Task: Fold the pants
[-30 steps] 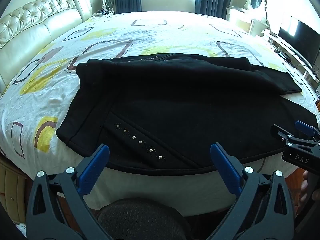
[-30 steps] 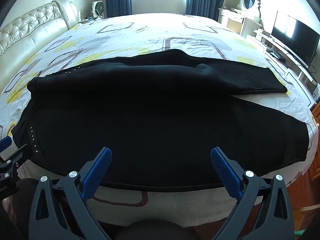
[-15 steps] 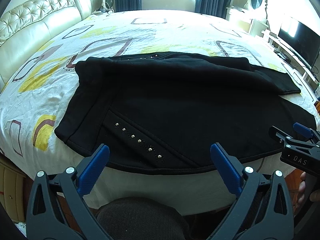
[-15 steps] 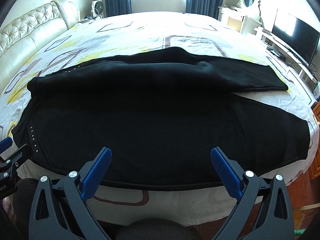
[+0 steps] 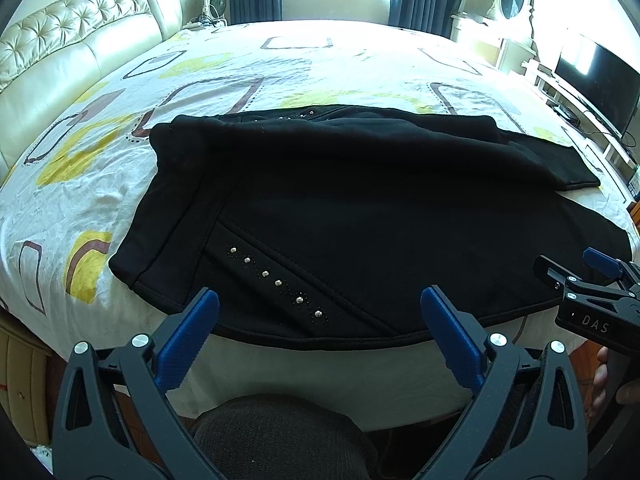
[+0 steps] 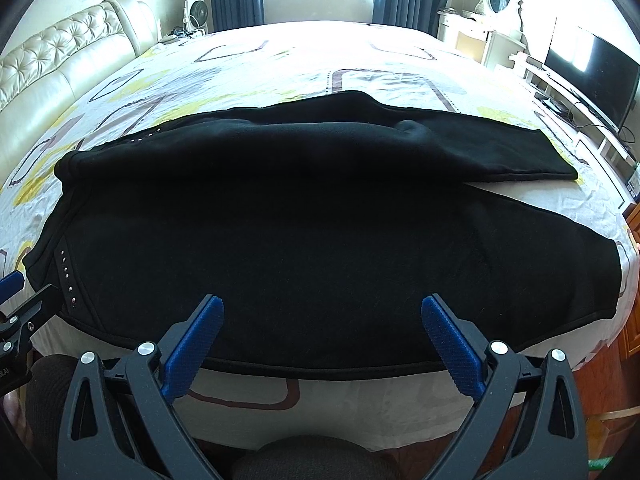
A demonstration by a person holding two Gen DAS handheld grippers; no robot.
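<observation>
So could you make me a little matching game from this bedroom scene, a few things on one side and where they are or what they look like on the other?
Things:
1. pants
2. television
3. headboard
4. left gripper

Descriptions:
A. cream, tufted, along the left
B. black, spread flat on the patterned bed sheet
C. open, held just short of the near edge of the bed
D. dark screen, off to the right

Pairs: 1-B, 2-D, 3-A, 4-C

Left hand-held gripper (image 5: pixel 320 308) raised and pulled back slightly from pants (image 5: pixel 360 208); nothing else moved.
</observation>
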